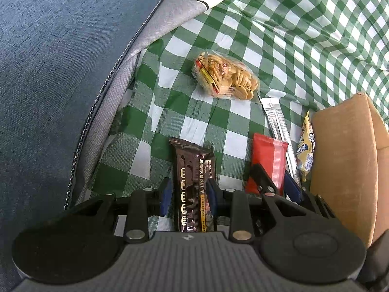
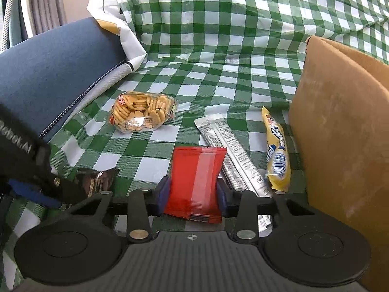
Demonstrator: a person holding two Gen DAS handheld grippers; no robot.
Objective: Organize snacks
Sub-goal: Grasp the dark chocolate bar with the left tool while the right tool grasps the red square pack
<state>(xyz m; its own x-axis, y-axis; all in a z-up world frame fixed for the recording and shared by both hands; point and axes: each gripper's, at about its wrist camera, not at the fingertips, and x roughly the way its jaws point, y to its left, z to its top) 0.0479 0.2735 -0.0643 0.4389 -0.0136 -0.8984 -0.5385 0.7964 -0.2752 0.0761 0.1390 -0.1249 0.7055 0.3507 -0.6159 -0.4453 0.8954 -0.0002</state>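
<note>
The left gripper (image 1: 188,198) is clamping a dark brown snack bar (image 1: 193,185), both blue pads pressing on its long edges. The bar's long axis is running from 6 to 12 o'clock in the left wrist view, its far end pointing away over the green-checked cloth (image 1: 170,92).

The right gripper (image 2: 193,194) is gripping a red packet (image 2: 195,182) by its two sides; the packet's long axis is likewise running 6 to 12 o'clock in the right wrist view, tilting slightly toward 1 o'clock. Whether the packet is lifting clear of the cloth is hard to judge from this angle.

At 1 o'clock from the red packet, a silver sachet (image 2: 228,150) is lying with its long axis from 11 to 5 o'clock, part of it passing under the packet. Just beside it at 3 o'clock, a yellow wrapped roll (image 2: 277,153) is lying nearly parallel, next to a cardboard box (image 2: 340,133). A clear bag of small biscuits (image 2: 142,112) is sitting at 11 o'clock, well apart from the rest, near a blue cushion (image 2: 56,73).
</note>
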